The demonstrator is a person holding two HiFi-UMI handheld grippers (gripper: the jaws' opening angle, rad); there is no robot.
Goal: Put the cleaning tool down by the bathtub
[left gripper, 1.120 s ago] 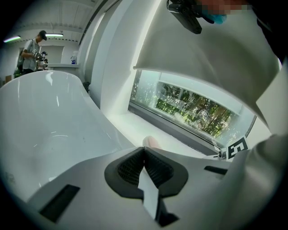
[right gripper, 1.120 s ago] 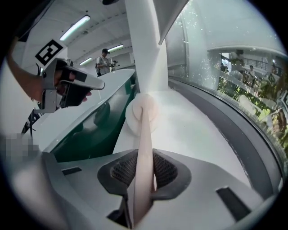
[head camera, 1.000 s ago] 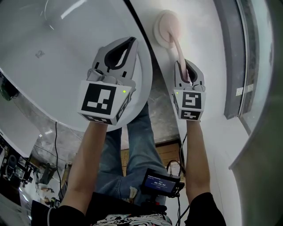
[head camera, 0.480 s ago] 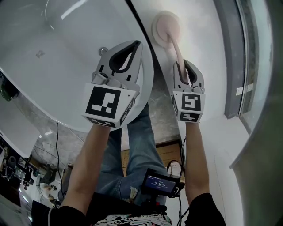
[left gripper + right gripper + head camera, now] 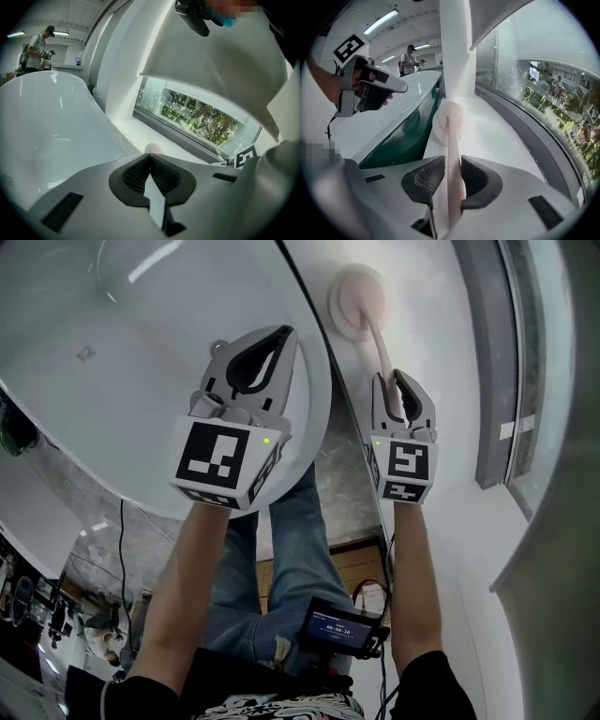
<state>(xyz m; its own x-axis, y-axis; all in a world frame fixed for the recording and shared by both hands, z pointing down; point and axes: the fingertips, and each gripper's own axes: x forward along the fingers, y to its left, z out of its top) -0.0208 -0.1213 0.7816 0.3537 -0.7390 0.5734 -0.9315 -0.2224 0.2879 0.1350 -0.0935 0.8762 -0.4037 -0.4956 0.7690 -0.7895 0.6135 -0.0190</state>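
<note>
Right gripper view: right gripper (image 5: 451, 165) clamps the pink scrubber (image 5: 449, 123), its pad seemingly down on the ledge (image 5: 501, 131) beside the bathtub (image 5: 405, 110). Only the release is left, I'd say. Left gripper (image 5: 150, 161) is pinched together, empty.

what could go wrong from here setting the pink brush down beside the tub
1. The right tongs grip the cleaning tool by its handle, far back from the round head. When they let go, the tool may tip or roll.
2. A dark gap runs between the ledge and the bathtub, right beside the head, so the tool could slip into it.
</note>
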